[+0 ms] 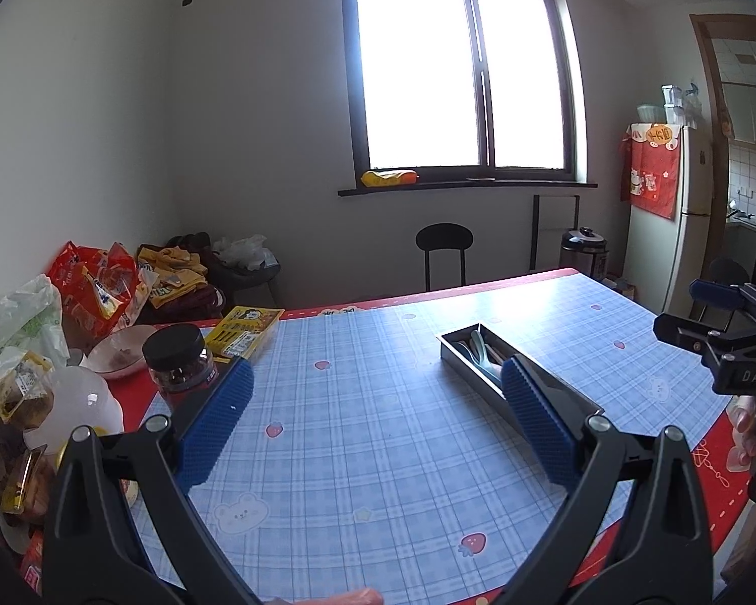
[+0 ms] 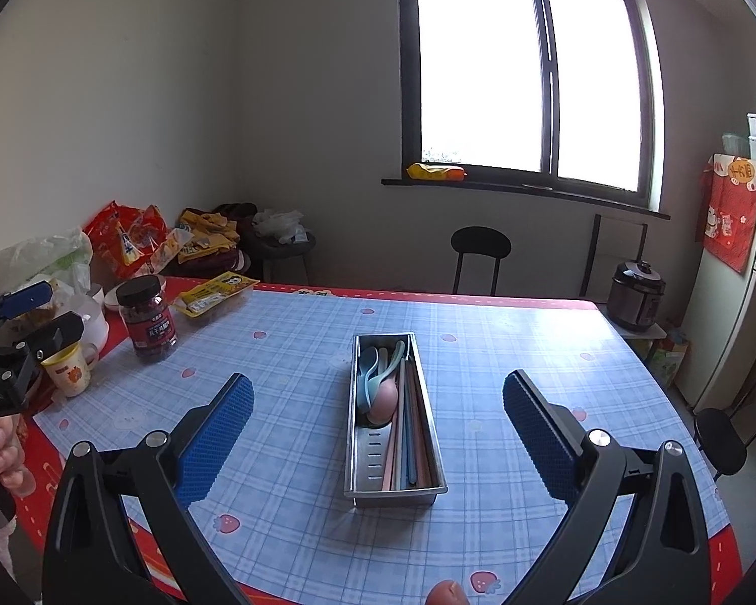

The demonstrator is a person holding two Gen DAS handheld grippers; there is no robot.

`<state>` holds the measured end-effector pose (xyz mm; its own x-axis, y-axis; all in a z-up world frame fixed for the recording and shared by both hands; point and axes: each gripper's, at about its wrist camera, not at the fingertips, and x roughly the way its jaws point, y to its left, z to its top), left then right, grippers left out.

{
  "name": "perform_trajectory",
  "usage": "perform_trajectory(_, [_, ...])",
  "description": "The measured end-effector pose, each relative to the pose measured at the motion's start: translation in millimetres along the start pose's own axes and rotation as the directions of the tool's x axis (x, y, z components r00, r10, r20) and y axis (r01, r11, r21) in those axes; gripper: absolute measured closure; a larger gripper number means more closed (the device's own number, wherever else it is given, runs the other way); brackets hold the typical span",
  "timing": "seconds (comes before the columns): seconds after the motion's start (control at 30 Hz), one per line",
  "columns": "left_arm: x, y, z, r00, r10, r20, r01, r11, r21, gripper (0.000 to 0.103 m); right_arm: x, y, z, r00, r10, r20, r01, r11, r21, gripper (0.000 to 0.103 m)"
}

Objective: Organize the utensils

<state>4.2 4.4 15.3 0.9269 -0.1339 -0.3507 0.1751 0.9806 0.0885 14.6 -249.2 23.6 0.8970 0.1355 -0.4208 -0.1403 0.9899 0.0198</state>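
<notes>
Checked blue tablecloth (image 2: 297, 454) covers the table, with the steel tray (image 2: 431, 433) lying lengthwise at 12 o'clock from the right gripper (image 2: 378, 433). Spoons (image 2: 378, 388) and what look like chopsticks (image 2: 411, 433) already lie inside. Both the right and left gripper (image 1: 378, 403) hover spread and empty. Any remaining utensil should go in lengthwise. Jar (image 2: 147, 320), cup (image 2: 70, 370) and snack bags (image 2: 126, 237) crowd 10 o'clock, well apart from the tray.
</notes>
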Motion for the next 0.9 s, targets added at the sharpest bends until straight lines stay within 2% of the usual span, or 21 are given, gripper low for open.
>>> perform_trajectory(0.63, [-0.4, -1.8, -0.6, 1.0, -0.011, 0.001, 0.011, 1.0, -0.003, 0.006, -3.1, -4.0, -2.1, 1.0, -0.025, -0.002, 0.025, 1.0, 0.005, 0.006])
perform_trajectory(0.9, [0.5, -4.5, 0.0, 1.0, 0.007, 0.001, -0.007, 1.0, 0.028, 0.006, -0.9, -6.1, -3.3, 0.999, -0.039, -0.007, 0.039, 0.999, 0.0, 0.006])
